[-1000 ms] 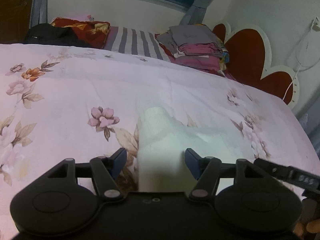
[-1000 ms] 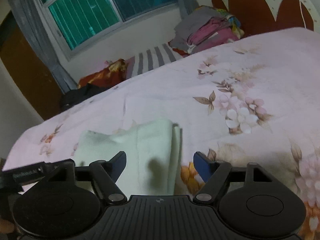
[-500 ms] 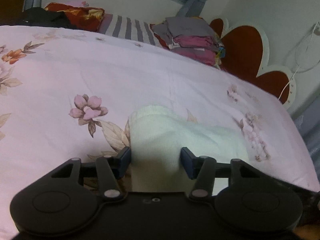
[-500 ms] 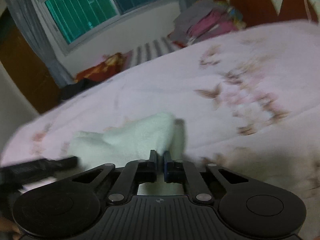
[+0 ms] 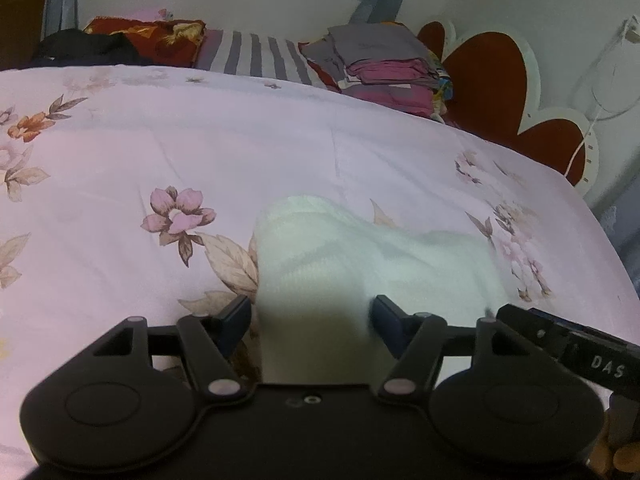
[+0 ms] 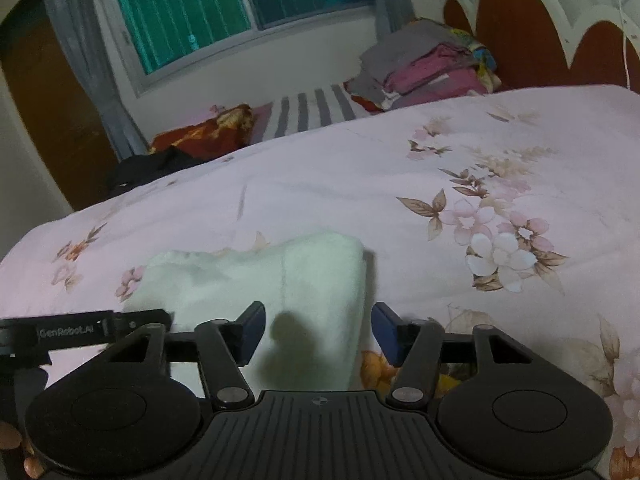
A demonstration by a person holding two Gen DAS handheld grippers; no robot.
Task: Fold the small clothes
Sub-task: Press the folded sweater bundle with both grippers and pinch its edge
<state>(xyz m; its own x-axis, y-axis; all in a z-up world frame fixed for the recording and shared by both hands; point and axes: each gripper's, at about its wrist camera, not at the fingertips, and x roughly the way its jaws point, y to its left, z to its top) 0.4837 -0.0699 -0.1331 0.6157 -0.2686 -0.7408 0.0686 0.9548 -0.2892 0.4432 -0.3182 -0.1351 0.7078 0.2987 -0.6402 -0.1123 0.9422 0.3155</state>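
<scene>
While opening, garment (image 6: 280, 280) seemingly between gripper (image 6: 318, 332).

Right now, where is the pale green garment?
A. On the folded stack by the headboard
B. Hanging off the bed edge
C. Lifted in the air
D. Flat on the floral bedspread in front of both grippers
D: the pale green garment lies on the floral bedspread, just ahead of both sets of fingers.

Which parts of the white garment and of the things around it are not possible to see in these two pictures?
- Near edge of the white garment: left wrist view, hidden behind the left gripper.
- Same edge, right wrist view: behind the right gripper.
- Folded clothes pile: too small to count items.
- Garment type: unclear.
</scene>
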